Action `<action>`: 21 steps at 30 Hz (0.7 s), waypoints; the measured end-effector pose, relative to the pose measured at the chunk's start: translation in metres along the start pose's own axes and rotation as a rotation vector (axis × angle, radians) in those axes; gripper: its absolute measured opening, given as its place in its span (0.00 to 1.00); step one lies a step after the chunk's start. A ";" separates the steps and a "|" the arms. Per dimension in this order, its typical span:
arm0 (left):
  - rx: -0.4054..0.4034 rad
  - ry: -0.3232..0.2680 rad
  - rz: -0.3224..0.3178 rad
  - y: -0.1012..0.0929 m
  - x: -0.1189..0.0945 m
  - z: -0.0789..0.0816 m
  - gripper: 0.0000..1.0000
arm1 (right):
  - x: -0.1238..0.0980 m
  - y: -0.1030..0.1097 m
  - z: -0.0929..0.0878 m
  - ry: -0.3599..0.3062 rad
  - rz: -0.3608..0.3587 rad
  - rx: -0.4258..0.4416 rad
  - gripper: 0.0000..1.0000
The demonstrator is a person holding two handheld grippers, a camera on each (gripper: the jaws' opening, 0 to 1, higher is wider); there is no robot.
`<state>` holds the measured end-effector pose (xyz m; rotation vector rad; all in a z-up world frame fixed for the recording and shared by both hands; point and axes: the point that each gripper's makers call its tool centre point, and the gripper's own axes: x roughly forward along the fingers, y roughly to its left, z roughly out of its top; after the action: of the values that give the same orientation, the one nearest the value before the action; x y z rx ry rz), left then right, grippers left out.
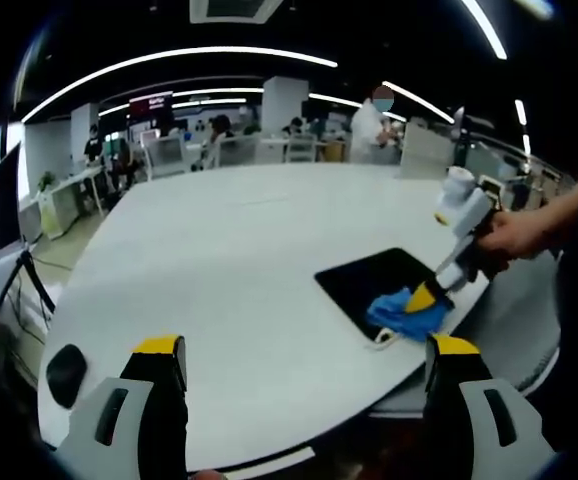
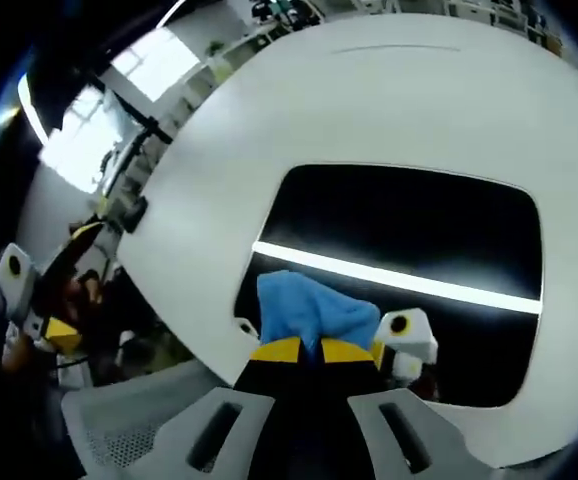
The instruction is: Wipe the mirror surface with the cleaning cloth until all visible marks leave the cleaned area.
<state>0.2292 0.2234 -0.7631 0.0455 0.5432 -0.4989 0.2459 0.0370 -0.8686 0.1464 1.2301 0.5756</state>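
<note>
A dark rectangular mirror lies flat near the right edge of the white table. In the left gripper view my right gripper comes in from the right, held by a hand, and presses a blue cloth onto the mirror's near corner. My left gripper hovers open over the table's front edge, nothing between its yellow-tipped fingers. In the right gripper view my right gripper is shut on the blue cloth, which rests on the mirror; a ceiling light streak reflects in the glass.
A black computer mouse lies at the table's left front edge. Desks, chairs and several people fill the office beyond the table. A grey mesh chair stands beside the table. The left gripper appears at the far left of the right gripper view.
</note>
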 end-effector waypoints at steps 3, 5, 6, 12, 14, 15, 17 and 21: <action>-0.004 -0.005 0.000 0.001 0.001 0.002 1.00 | 0.000 0.003 -0.003 -0.014 -0.004 -0.035 0.00; -0.007 -0.010 0.000 0.001 0.001 0.003 1.00 | 0.000 0.003 -0.005 -0.011 0.000 -0.029 0.00; -0.005 -0.011 -0.001 0.000 0.002 0.004 1.00 | -0.001 0.004 -0.006 -0.006 0.004 -0.018 0.00; -0.004 -0.010 -0.002 0.000 0.002 0.003 1.00 | 0.000 0.003 -0.007 -0.007 0.010 -0.016 0.00; -0.004 -0.009 -0.002 0.000 0.002 0.003 1.00 | -0.001 0.003 -0.007 -0.007 0.012 -0.016 0.00; -0.003 -0.007 -0.004 -0.001 0.001 0.002 1.00 | -0.001 0.003 -0.007 -0.008 0.013 -0.014 0.00; 0.000 -0.004 -0.004 -0.001 0.001 0.001 1.00 | -0.001 0.003 -0.007 -0.009 0.014 -0.015 0.00; 0.004 -0.004 -0.002 0.001 0.000 0.002 1.00 | -0.002 0.002 -0.007 -0.008 0.019 -0.007 0.00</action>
<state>0.2310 0.2239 -0.7613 0.0478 0.5381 -0.5021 0.2386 0.0364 -0.8688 0.1539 1.2203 0.5951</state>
